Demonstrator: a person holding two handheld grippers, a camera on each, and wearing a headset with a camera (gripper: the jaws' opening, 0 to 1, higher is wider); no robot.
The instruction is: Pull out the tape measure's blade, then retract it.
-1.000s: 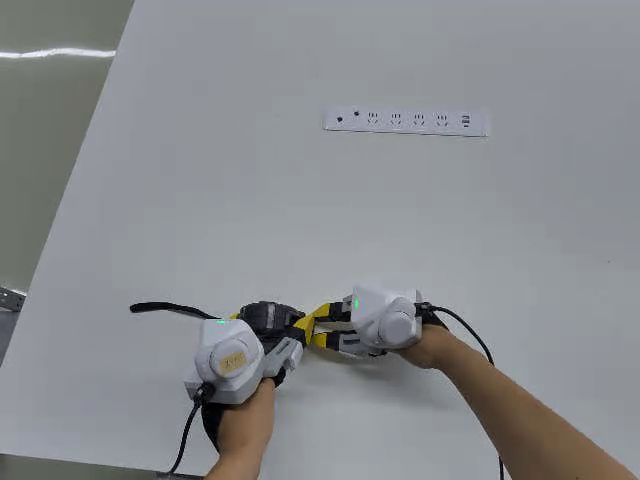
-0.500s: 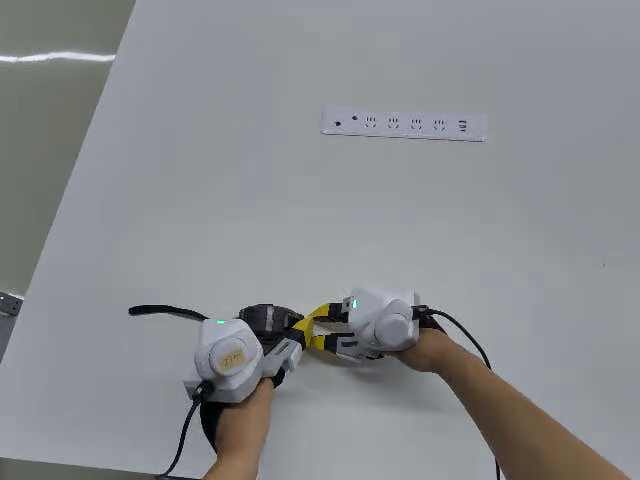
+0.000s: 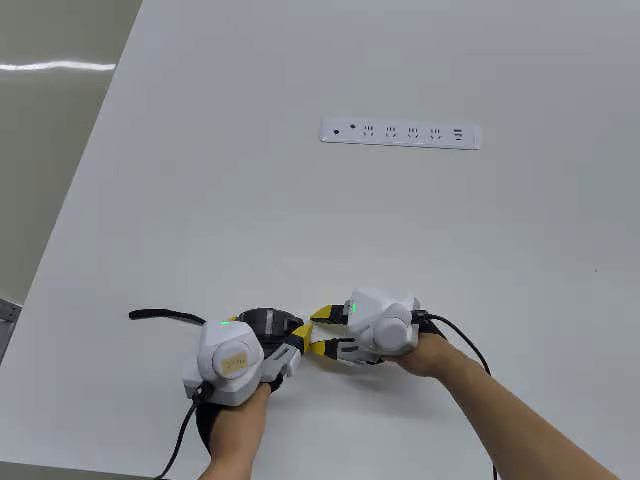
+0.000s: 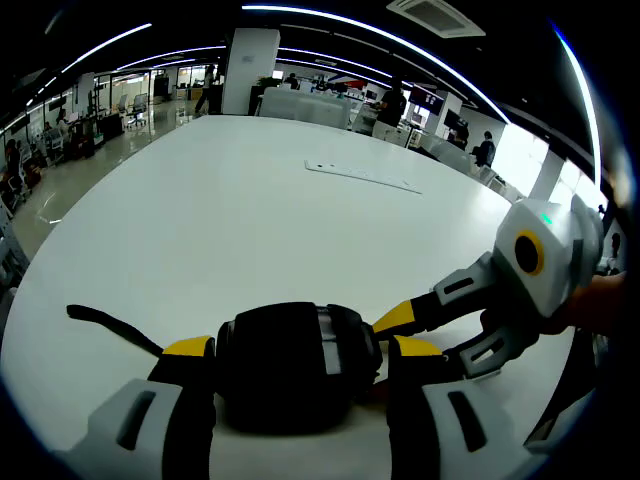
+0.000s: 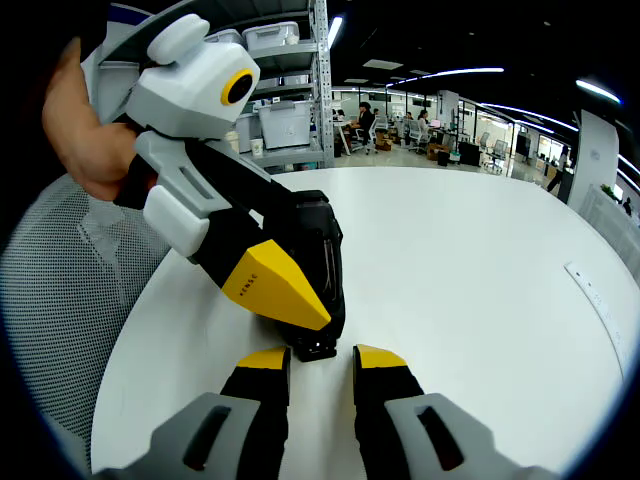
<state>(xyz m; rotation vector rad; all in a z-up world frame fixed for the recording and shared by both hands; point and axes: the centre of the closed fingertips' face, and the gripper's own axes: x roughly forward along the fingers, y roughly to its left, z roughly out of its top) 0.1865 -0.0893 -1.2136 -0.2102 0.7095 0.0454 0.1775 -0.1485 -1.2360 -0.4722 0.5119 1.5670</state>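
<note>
Tape measure [image 4: 288, 372]: black, lying on white table [image 3: 300, 220] near person's edge, blade inside. Black strap [image 4: 108, 326] trails from it across tabletop, away from right gripper.
Left gripper [image 4: 300, 350]: jaws clamped on tape measure's two sides.
Right gripper [image 5: 322, 362]: jaws slightly parted, nothing between them, yellow tips just before tape measure's mouth; contact with hook cannot be told.
Power strip [image 3: 400, 133]: white, far across table, well apart.
</note>
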